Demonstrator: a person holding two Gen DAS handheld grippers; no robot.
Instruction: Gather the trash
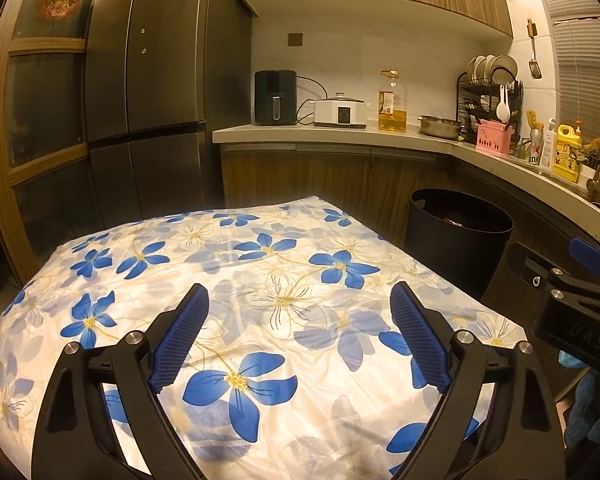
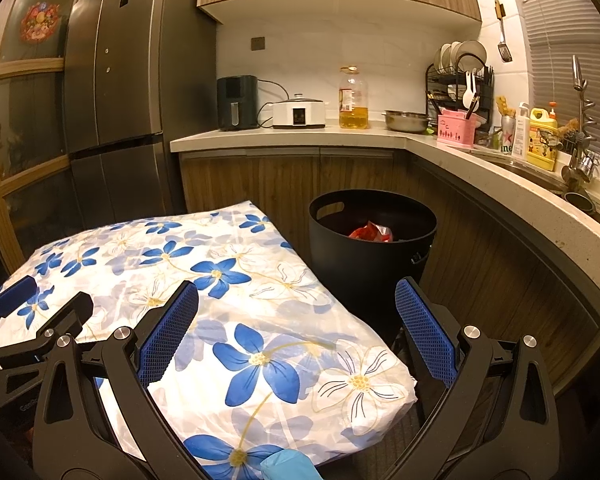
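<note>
A black round bin (image 2: 372, 240) stands on the floor past the table's right corner, with red and white wrappers (image 2: 372, 233) inside; the left wrist view shows the same bin (image 1: 458, 240) at right. My left gripper (image 1: 300, 296) hangs open over the table with nothing between its blue pads. My right gripper (image 2: 298, 294) is open too, over the table's near right corner, empty. The table (image 1: 260, 264) wears a white cloth with blue flowers and I see no loose trash on it.
A kitchen counter (image 2: 300, 136) curves around behind and to the right, with an air fryer, cooker, oil bottle (image 2: 353, 98), bowl, dish rack and sink (image 2: 540, 172). A tall fridge (image 1: 148, 80) stands at back left. A blue glove (image 2: 288, 466) shows at the bottom edge.
</note>
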